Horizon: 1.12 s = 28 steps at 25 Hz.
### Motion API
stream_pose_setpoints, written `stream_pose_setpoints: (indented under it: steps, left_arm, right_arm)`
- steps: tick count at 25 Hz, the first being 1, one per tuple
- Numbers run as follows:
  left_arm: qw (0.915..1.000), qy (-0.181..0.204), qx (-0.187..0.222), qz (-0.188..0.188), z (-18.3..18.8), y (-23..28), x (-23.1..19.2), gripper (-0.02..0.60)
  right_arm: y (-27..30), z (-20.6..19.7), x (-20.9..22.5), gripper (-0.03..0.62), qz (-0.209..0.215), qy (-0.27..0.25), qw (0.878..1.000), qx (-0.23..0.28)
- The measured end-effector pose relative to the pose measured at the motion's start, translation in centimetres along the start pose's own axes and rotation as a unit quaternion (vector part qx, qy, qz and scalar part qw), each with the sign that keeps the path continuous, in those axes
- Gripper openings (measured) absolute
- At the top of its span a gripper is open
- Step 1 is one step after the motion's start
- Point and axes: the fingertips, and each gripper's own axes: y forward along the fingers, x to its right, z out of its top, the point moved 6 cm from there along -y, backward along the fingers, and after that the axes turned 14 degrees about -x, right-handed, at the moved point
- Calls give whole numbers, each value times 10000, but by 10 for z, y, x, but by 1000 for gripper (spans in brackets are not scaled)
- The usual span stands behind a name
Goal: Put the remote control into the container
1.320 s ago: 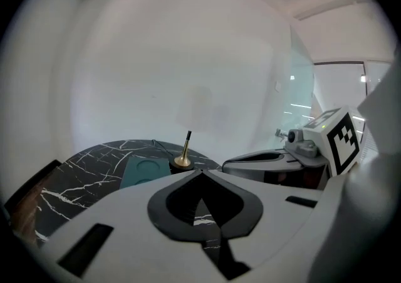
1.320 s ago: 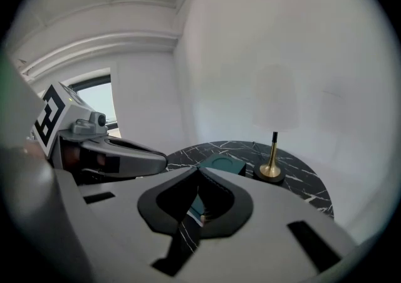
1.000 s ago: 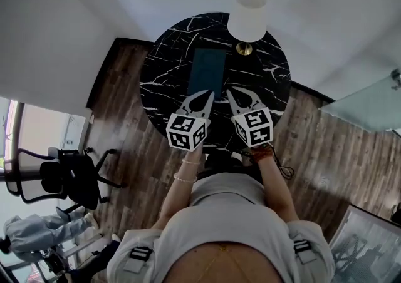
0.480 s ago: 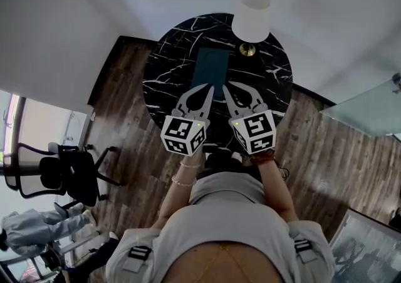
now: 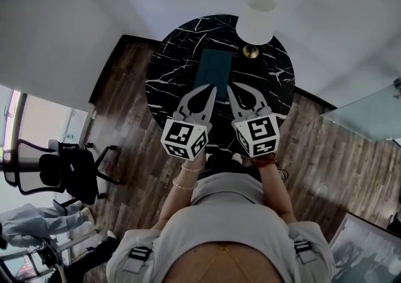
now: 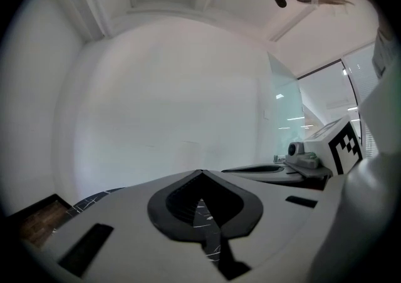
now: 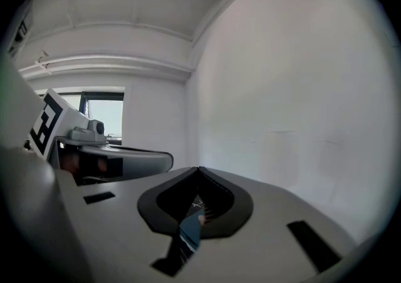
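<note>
While both were closed on nothing, the left tongs and right tongs hovered side by side above the table's near edge. Just beyond their tips, at the table's centre, lay the dark teal container. No remote control showed: it either lay inside the container or sat somewhere out of view, so the step stayed unsettled.

You stand in office-like room: wood floor, white wall, swivel chair, glass partition, lamp on round black marble surface.
</note>
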Motion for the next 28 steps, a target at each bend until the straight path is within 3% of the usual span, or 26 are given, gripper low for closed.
stream_pose_setpoints:
  steps: [28]
  left_arm:
    - [9996, 282, 8, 80, 5, -2, 8, 5]
  right_arm:
    - [-8, 1, 0, 12, -55, -48, 10000, -28]
